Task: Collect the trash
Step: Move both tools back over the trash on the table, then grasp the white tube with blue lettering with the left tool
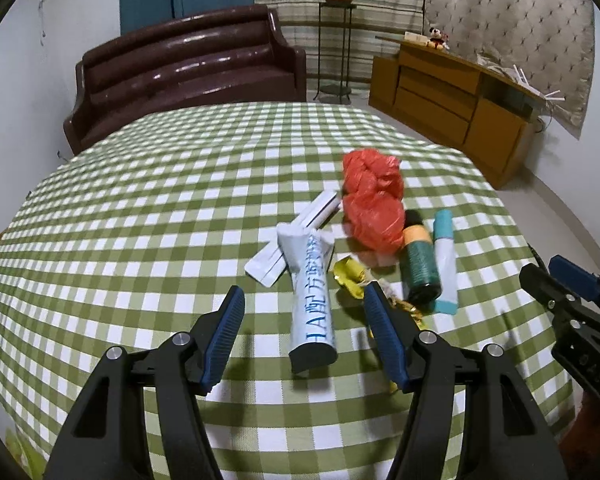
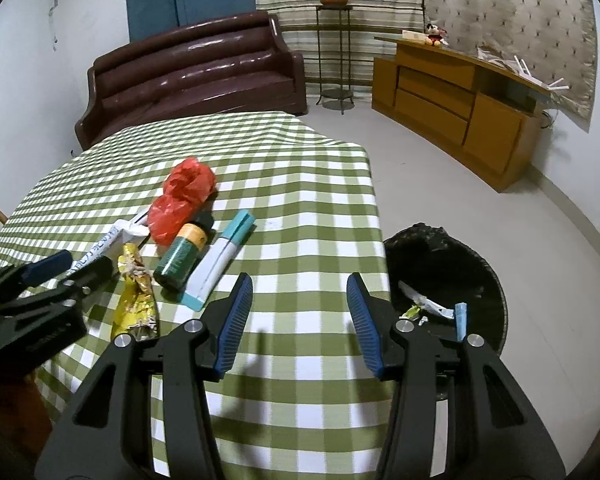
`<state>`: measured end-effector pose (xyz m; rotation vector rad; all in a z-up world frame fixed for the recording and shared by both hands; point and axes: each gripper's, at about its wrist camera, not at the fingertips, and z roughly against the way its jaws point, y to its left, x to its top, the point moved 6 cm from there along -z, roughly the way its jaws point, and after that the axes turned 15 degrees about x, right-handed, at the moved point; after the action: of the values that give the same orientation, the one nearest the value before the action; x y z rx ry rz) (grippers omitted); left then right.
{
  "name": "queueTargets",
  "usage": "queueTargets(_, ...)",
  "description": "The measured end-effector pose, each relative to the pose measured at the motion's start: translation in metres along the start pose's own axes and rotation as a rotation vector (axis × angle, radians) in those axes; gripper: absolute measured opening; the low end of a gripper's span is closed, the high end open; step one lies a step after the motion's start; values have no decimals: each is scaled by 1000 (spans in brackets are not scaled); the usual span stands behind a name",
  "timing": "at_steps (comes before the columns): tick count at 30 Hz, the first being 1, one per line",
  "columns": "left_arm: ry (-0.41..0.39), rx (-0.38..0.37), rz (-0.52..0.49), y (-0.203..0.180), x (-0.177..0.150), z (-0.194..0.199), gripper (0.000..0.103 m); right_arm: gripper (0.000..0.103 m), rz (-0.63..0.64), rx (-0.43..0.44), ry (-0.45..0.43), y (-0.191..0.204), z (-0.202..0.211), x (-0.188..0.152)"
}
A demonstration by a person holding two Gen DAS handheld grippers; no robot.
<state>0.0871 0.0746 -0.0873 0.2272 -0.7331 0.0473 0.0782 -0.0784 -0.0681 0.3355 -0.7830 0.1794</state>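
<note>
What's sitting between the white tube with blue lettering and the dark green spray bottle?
A crumpled gold foil wrapper lies between the white tube and the green bottle, clearest in the left wrist view.

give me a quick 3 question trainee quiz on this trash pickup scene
1. True or false: the left gripper is shut on the white tube.
2. Which item lies between the red plastic bag and the teal-ended box? A) green bottle B) spoon C) cup
3. Fill in: the black bin stands on the ____ beside the table.

Key: 1 false, the jaws are open and the tube is only seen between them; 2 A, the green bottle; 3 floor.
</note>
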Motion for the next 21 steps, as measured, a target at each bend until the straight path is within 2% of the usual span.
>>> queueTargets(1,4,-7,0,1,0,-1,57,48,4,1,3,2,-1,0)
queueTargets(4,12,-23,-20,-3,0,-6,40,48,11,5,11,9,-6,-1)
queueTargets(6,15,-35,-35,-5,-1,-6,23,48,14,7,15,12,-7,-1)
queueTargets(8,15,-48,-46,-6,-3,-6,16,48,18,10,18,15,-9,0)
queueTargets(16,-1,-62,-30,3,-5,4,12,48,46,31,30,33,-18,2)
queueTargets(21,-7,-47,-10,22,-7,10,12,48,71,52,39,50,-22,2)
